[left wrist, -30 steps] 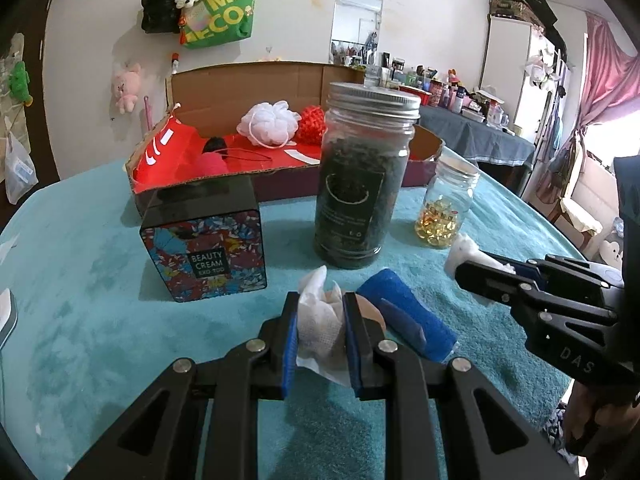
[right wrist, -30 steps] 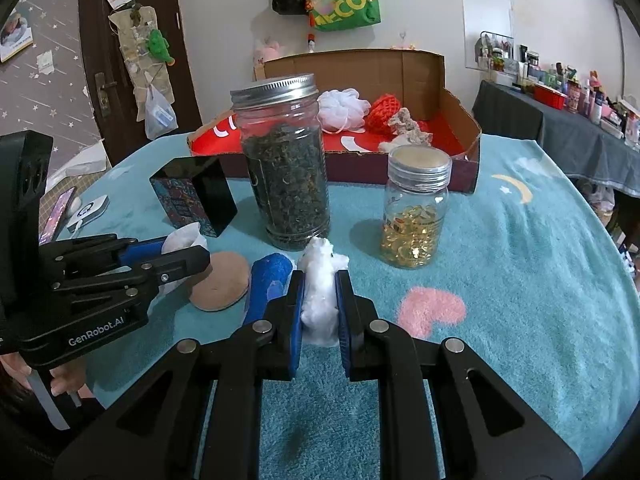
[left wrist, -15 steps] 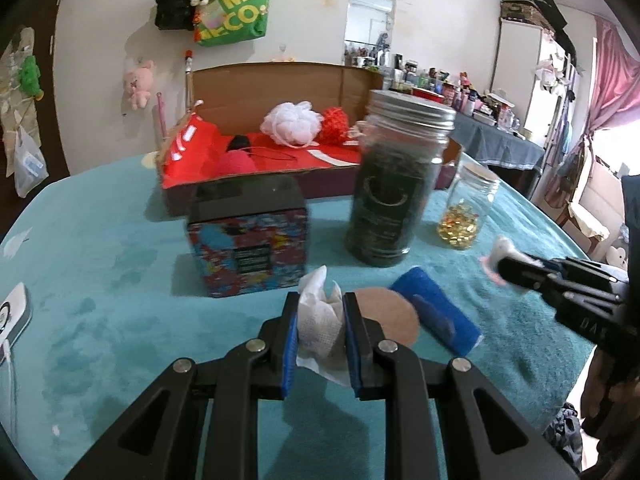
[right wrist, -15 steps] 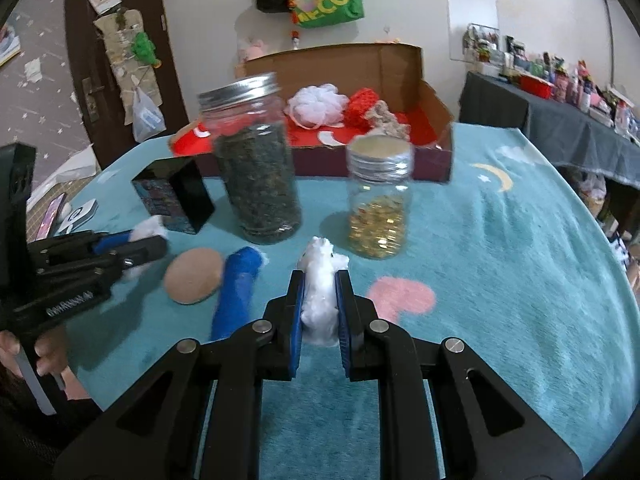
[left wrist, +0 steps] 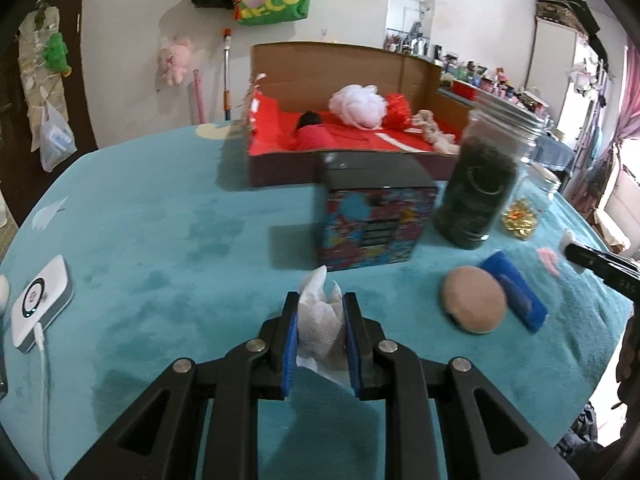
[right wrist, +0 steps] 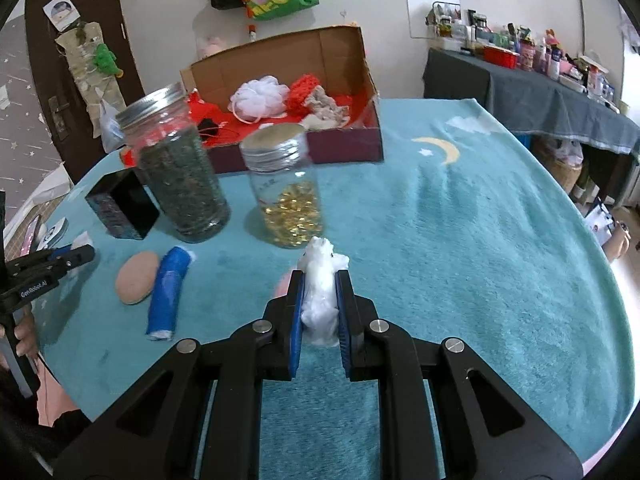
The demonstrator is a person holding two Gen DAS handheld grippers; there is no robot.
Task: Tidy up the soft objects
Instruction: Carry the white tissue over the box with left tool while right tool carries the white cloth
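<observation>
My left gripper [left wrist: 320,304] is shut on a crumpled white gauze cloth [left wrist: 320,322], held above the teal table cover. A white cotton wad [right wrist: 320,288] is pinched in my right gripper [right wrist: 320,280], which is also shut. At the back of the table stands the open cardboard box [left wrist: 340,64] [right wrist: 280,60] with a red lining, holding a white mesh puff [left wrist: 358,106] [right wrist: 260,96], a red knitted piece [right wrist: 302,86] and a beige rope toy [right wrist: 326,106]. A tan round pad [left wrist: 474,306] [right wrist: 136,276] and a blue roll [left wrist: 514,288] [right wrist: 168,292] lie on the cover.
A tall jar of dark leaves [left wrist: 480,196] [right wrist: 180,172], a small jar of gold capsules [right wrist: 286,192] and a patterned black tin [left wrist: 376,220] [right wrist: 120,208] stand before the box. A white charger puck [left wrist: 40,300] with cable lies at left. A hand [right wrist: 24,336] grips the left tool.
Both grippers have drawn back and apart from the jars, each still clamped on its white piece. The left view swung leftward, bringing the charger puck in; the right view shifted right and rolled.
</observation>
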